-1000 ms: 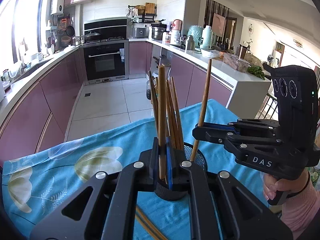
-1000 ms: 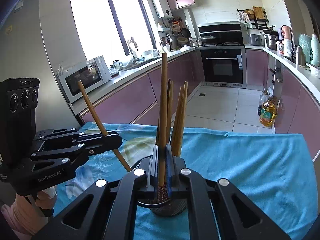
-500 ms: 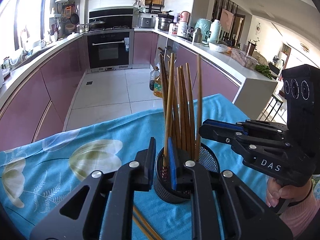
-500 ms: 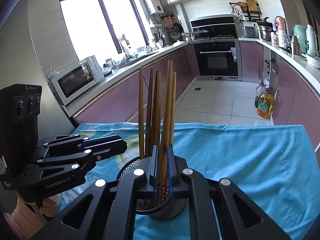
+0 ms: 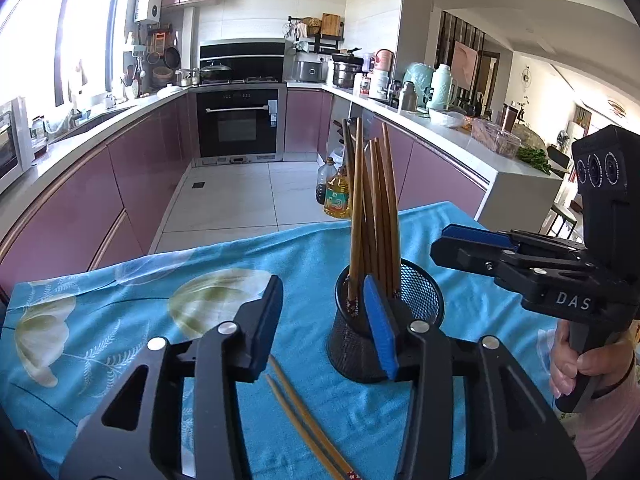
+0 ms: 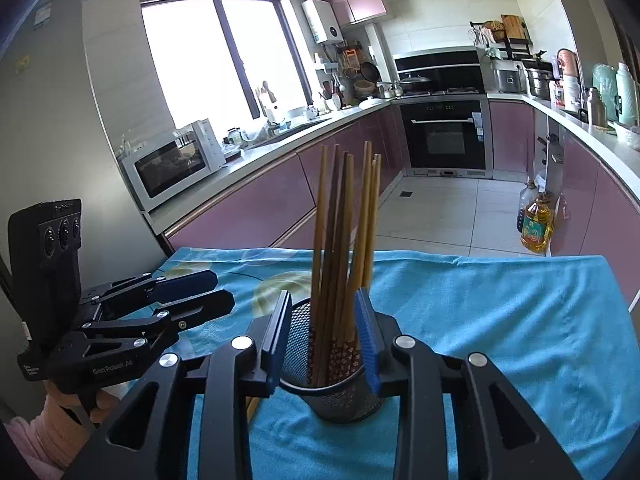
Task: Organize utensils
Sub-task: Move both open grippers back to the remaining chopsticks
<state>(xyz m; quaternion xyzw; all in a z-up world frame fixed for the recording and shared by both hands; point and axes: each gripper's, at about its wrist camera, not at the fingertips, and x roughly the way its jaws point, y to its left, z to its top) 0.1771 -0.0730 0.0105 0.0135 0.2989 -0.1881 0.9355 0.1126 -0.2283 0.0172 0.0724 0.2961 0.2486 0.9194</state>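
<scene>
Both tools, left [image 5: 326, 322] and right [image 6: 322, 338], opening, released; chopsticks [image 6: 344, 248] in holder [image 6: 340, 394].

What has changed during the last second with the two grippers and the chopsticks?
Both grippers let go: the left gripper and right gripper each dropped a chopstick into the mesh holder, and their jaws are opening, empty. Two chopsticks remain on the blue cloth; the holder has not moved.

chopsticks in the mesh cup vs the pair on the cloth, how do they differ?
The chopsticks in the mesh cup stand nearly upright and fan out at the top; the pair on the cloth lies flat, side by side. The cup holds a bunch of several; the cloth holds just two, outside and beside the cup. Both sets are long, brown and wooden-looking, with patterned ends.
</scene>
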